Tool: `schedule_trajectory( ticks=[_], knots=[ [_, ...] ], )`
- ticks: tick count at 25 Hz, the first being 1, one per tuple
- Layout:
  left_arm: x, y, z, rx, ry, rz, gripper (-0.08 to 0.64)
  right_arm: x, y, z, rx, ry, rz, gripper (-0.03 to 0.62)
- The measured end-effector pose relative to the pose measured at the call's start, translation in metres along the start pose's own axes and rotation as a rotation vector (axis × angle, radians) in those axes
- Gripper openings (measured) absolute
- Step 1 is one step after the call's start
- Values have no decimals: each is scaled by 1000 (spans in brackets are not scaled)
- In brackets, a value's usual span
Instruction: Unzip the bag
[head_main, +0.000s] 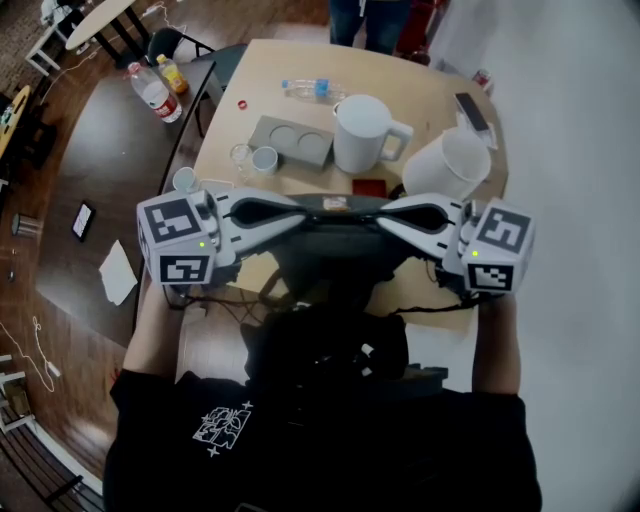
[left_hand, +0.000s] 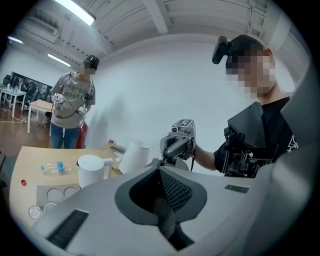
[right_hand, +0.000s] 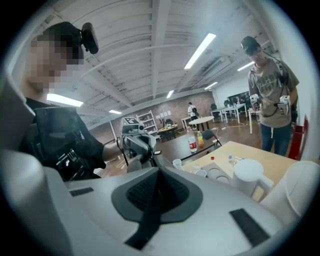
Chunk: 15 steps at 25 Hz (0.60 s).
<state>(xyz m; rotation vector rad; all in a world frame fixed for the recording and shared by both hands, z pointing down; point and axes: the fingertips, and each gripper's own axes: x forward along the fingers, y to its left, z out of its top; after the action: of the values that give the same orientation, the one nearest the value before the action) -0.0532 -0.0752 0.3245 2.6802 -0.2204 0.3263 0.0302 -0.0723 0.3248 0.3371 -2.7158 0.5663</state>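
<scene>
Honestly, there was little writing I could read from my seat: the white print (head_main: 222, 425) on the operator's black shirt, nearest the head camera, was too small to read. Just beyond the chest hung the bag (head_main: 330, 258), dark, held up over the near edge of the tan table (head_main: 235, 115). The left gripper (head_main: 312, 209) and the right gripper (head_main: 378, 211) pointed at each other, tips almost meeting at the bag's top. In the left gripper view the jaws were pressed together on a dark fabric strip (left_hand: 165, 220) of the bag; in the right gripper view the jaws were likewise clamped on a dark strap (right_hand: 150, 220). Each marker cube (head_main: 178, 240) carried only black-and-white squares, no letters. Past the grippers lay a small red object (head_main: 368, 187), then a white jug (head_main: 362, 133) beside a second white vessel (head_main: 448, 163), a grey tray (head_main: 290, 140) with two round recesses, and a small white cup (head_main: 265, 159) touching the tray's left end. Farther back a clear bottle (head_main: 312, 88) lay on its side, its blue label illegible, with a red cap (head_main: 241, 101) apart from it. On the dark table to the left stood a bottle with a red label (head_main: 155, 96) and an orange bottle (head_main: 172, 73), lettering unreadable. A second person (left_hand: 72, 107) stood beyond the far edge.
</scene>
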Motion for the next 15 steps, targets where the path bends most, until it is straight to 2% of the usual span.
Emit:
schedule_trajectory(
  ticks=[15],
  knots=[
    [-16,8,-2,-34,-12,49,6,-23,-15,-11,56,-28,-41,15]
  ],
)
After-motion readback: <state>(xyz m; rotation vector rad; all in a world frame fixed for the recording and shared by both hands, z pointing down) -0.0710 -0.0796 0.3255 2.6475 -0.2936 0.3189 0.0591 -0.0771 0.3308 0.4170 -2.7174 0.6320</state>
